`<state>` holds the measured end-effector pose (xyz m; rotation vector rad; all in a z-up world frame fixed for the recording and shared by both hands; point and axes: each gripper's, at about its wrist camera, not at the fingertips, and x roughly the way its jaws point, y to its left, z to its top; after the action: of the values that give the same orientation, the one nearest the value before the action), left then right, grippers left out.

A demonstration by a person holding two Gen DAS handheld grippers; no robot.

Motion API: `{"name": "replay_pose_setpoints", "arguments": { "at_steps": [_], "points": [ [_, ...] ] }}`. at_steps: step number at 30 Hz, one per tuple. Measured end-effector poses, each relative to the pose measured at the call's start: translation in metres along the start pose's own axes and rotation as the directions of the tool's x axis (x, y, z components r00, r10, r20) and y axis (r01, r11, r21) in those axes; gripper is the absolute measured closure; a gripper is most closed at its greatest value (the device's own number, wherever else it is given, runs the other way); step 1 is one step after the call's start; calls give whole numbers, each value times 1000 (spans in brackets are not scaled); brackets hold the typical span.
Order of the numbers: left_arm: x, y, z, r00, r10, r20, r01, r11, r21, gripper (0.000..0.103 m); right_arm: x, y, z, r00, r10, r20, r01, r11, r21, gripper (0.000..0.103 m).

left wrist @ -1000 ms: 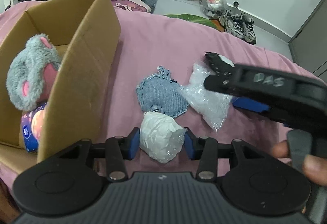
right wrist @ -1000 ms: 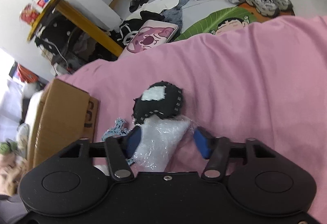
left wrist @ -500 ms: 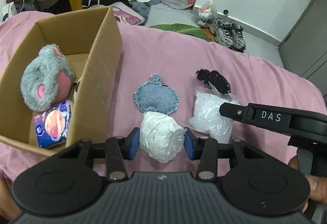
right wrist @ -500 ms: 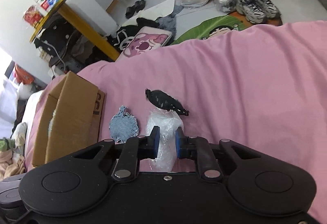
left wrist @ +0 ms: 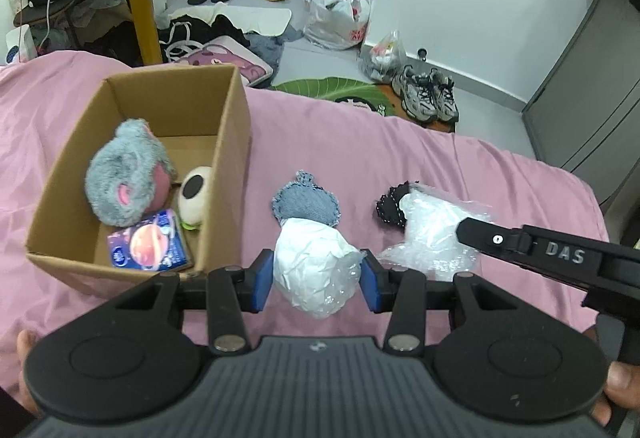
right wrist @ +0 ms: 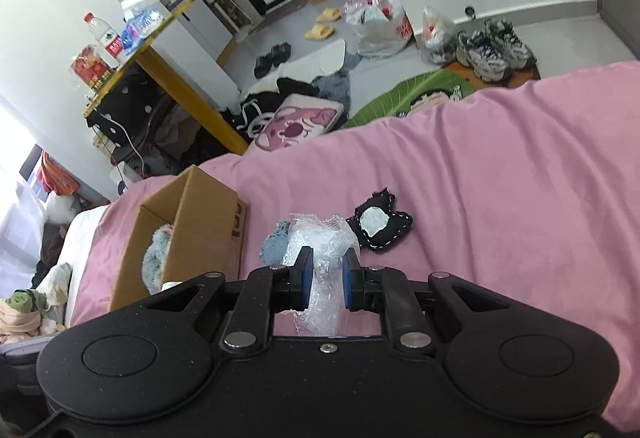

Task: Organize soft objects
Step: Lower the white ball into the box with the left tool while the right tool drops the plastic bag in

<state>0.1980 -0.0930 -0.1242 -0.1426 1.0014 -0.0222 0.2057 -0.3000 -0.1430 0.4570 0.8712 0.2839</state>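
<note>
My left gripper (left wrist: 316,280) is shut on a white crumpled plastic-wrapped bundle (left wrist: 314,268), held above the pink bedsheet (left wrist: 360,150). My right gripper (right wrist: 324,278) is shut on a clear bubble-wrap bag (right wrist: 322,258), which also shows in the left wrist view as the bubble-wrap bag (left wrist: 432,230). On the sheet lie a blue denim pouch (left wrist: 306,200) and a black stitched pouch (right wrist: 378,220). The open cardboard box (left wrist: 232,158) at the left holds a grey plush toy (left wrist: 128,174), a cream round toy (left wrist: 195,194) and a printed packet (left wrist: 150,246).
The bed's far edge drops to a floor with a green leaf mat (left wrist: 332,92), sneakers (left wrist: 426,98), plastic bags (left wrist: 338,14) and slippers. A yellow-legged table (right wrist: 160,62) with bottles stands beyond the box. A grey cabinet (left wrist: 592,98) is at the right.
My right gripper closed on the bubble-wrap bag and lifted it off the sheet. Both grippers rose and drew back, so the box's inside and the black pouch show more fully.
</note>
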Motion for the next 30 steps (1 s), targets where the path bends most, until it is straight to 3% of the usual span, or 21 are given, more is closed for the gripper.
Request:
{"name": "replay_pose_setpoints", "arguments": {
  "at_steps": [14,30],
  "points": [
    [-52,28,4,995,-37,97,39,999,-20,59,-29,28,-3,997,-18,69,20,999,-32,88],
    [-76,79,18,985,-55,166,66,996,-62,59,-33,80,-1,990,-14,143,29,995,-99,88]
  ]
}}
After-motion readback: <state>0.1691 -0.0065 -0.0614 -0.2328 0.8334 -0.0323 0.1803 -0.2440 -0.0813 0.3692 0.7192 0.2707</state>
